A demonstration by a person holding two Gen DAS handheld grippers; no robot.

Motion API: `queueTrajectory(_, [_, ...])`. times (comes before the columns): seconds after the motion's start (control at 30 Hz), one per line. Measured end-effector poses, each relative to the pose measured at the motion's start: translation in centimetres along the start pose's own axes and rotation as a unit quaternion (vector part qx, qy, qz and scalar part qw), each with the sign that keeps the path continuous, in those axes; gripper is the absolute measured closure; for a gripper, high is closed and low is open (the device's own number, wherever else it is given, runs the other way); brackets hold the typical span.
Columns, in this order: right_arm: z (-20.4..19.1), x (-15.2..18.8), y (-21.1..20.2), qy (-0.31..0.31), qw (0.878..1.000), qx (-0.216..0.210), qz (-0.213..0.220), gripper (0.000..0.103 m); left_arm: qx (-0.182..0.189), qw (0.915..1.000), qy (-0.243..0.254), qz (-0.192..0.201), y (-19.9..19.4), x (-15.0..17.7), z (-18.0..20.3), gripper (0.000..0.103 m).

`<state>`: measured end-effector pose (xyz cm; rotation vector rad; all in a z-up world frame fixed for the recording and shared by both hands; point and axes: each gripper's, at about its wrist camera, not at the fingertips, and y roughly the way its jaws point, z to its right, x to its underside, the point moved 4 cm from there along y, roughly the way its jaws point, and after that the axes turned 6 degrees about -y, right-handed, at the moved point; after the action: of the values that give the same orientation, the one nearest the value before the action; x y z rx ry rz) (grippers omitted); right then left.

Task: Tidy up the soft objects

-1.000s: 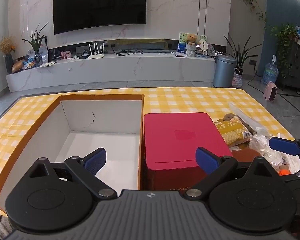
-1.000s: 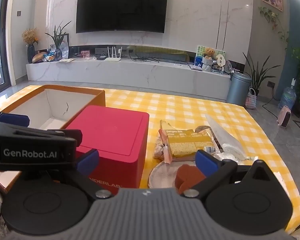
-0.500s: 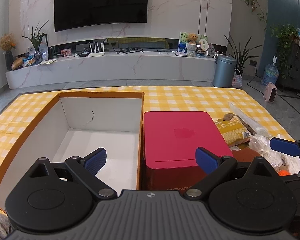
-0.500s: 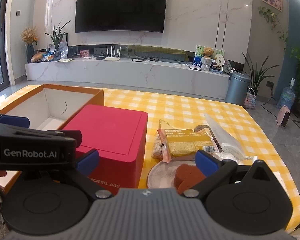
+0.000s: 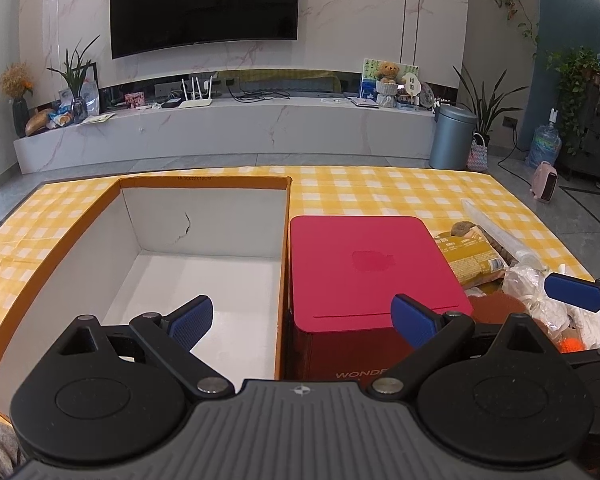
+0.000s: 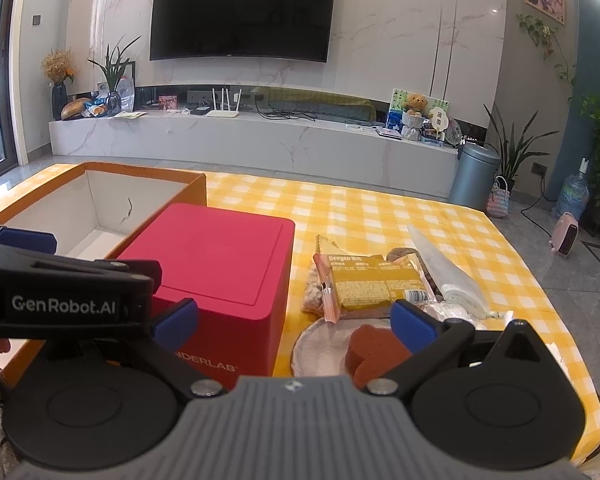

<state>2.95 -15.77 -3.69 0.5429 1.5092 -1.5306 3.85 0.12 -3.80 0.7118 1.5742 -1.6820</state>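
An open orange box with a white inside (image 5: 204, 276) stands at the table's left, empty; it also shows in the right wrist view (image 6: 100, 208). A closed red box (image 5: 372, 264) (image 6: 220, 256) stands right beside it. Right of the red box lies a pile of soft things: a yellow snack packet (image 6: 376, 284), a clear plastic bag (image 6: 444, 268), a brown heart-shaped sponge (image 6: 376, 348) on a round pad (image 6: 320, 348). My left gripper (image 5: 302, 318) is open and empty above the two boxes' near edge. My right gripper (image 6: 294, 320) is open and empty, just above the sponge.
The yellow checked tablecloth (image 6: 380, 208) covers the table. The table's right edge (image 6: 580, 360) drops to the floor. Crumpled white plastic (image 5: 540, 296) and a small orange thing (image 5: 572, 345) lie in the pile. A TV wall and low cabinet stand far behind.
Both grippers have drifted very slightly; the view has barely shifted. Both stay open and empty. Nothing on the table has moved.
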Motion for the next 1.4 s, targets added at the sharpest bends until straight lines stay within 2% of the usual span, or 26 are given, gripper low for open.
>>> queueTrajectory(1.23, [-0.2, 0.0, 0.1, -0.007, 1.000, 0.002, 0.000, 0.003, -0.014, 0.9998, 0.013, 0.008, -0.7, -0.1, 0.1, 0.000])
queueTrajectory(1.4, [0.3, -0.3, -0.3, 0.004, 1.000, 0.000, 0.012, 0.003, 0.022, 0.9992, 0.019, 0.029, -1.7, -0.6, 0.4, 0.000])
